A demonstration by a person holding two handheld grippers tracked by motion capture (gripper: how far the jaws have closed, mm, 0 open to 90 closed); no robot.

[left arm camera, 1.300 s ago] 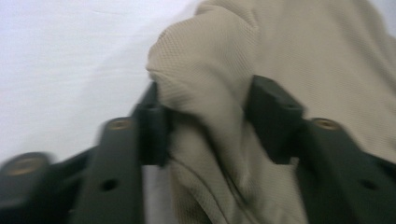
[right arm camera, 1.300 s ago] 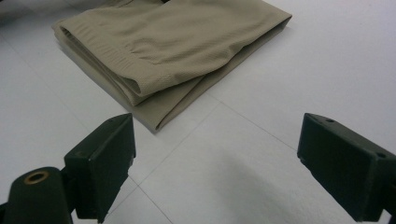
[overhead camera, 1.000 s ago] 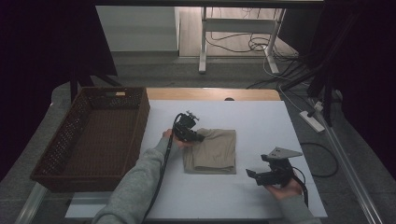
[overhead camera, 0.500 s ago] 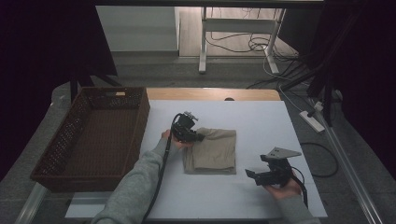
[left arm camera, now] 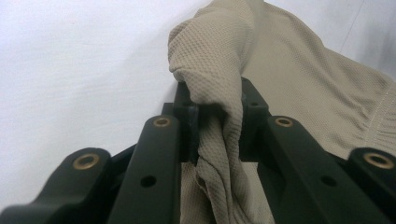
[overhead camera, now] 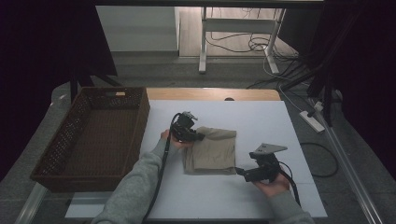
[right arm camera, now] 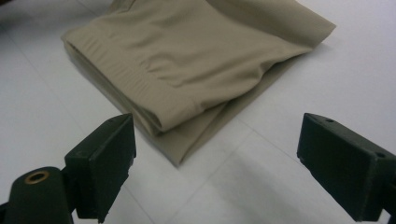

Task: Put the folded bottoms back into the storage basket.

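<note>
My left hand-held gripper pinches the far-left corner of the folded cloth lying mid-desk; my right hand-held gripper waits spread at the near-right corner. Best to take every layer before lifting toward the basket.

dim room; table evenly lit (soft shadows); near claw parts blurred; no glare
</note>
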